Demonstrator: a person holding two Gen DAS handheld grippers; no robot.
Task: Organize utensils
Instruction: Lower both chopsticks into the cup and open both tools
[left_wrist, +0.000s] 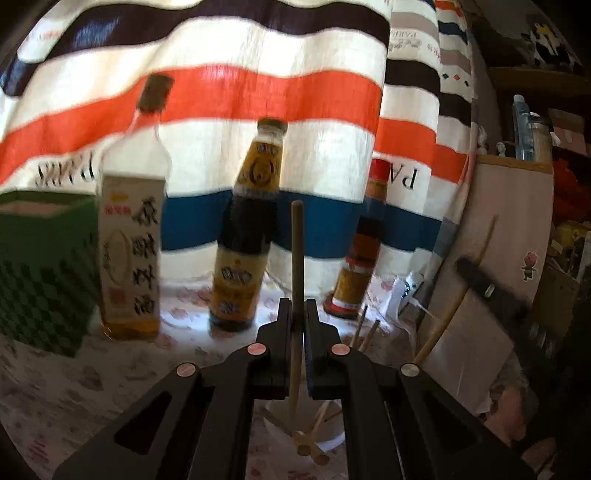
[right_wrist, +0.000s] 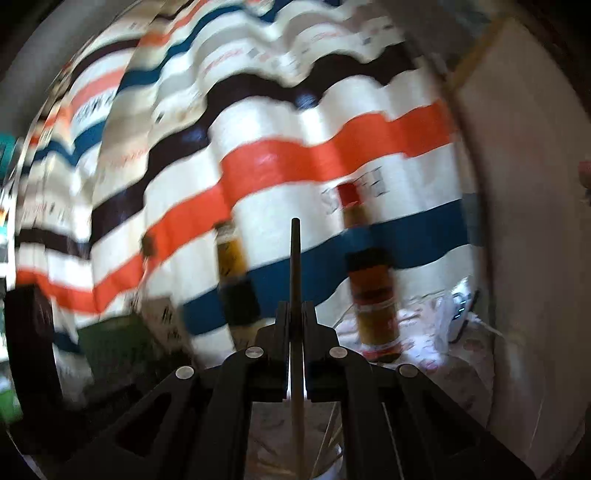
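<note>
Two grippers each clamp one upright chopstick, the left gripper (left_wrist: 296, 314) a pale wooden chopstick (left_wrist: 296, 258), the right gripper (right_wrist: 295, 314) a dark-tipped chopstick (right_wrist: 295, 258), above a white cup (left_wrist: 325, 441) holding several more, near three bottles.

Left tongs (left_wrist: 297, 314) tight around upright wooden chopstick (left_wrist: 296, 251), above white cup (left_wrist: 332, 441) of chopsticks.
</note>
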